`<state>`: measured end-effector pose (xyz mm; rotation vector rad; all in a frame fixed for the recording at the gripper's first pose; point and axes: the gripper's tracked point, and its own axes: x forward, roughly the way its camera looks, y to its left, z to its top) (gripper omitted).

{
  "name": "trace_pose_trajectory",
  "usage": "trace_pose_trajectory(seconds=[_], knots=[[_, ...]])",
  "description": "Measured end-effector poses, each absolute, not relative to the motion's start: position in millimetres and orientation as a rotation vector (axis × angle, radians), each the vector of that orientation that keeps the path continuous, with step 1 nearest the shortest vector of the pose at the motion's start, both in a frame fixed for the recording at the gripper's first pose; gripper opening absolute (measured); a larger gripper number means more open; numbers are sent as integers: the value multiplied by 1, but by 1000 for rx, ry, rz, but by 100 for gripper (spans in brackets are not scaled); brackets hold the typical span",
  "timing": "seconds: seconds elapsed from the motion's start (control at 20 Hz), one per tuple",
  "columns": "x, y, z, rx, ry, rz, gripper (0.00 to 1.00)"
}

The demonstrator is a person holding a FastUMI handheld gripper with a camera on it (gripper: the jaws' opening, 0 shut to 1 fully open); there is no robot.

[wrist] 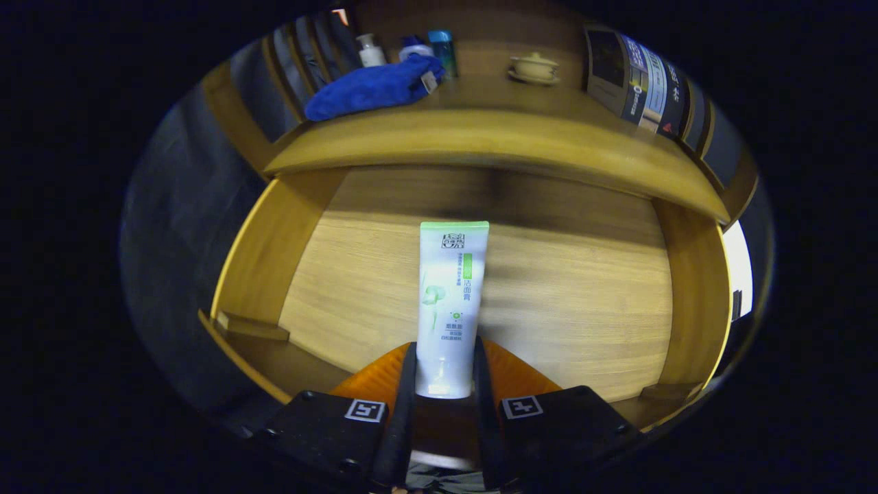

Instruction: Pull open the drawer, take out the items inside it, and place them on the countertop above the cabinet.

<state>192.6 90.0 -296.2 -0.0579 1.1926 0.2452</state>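
Note:
A white tube with a green end and green print (449, 302) stands out ahead of my gripper (444, 367), whose two fingers press on its cap end from both sides. Below and behind it lies the open wooden drawer (583, 302), its floor bare around the tube. The tube seems lifted off the drawer floor, though I cannot tell by how much. Beyond the drawer runs the wooden countertop (494, 137) of the cabinet.
On the countertop lie a blue towel (374, 86), a few bottles (370, 49) behind it, a lidded cream cup on a saucer (534, 67) and a dark printed box (634, 82). The drawer's side walls (693, 295) rise left and right.

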Motion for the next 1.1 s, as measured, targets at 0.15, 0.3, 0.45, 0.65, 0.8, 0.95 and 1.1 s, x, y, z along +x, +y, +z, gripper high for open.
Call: trace_pose_trajectory(seconds=[0.15,0.3,0.45,0.65,0.8,0.95,1.1], knots=[[180,109,-256,-6,1164,346,48],[219,115,-216,30,1029,349,48],[285,99,-198,6,932,257,48],[346,85,-215,103,920,178,47],[380,70,-234,118,894,102,48],[391,64,-247,95,876,64,48],[396,64,-253,66,858,49,48]])
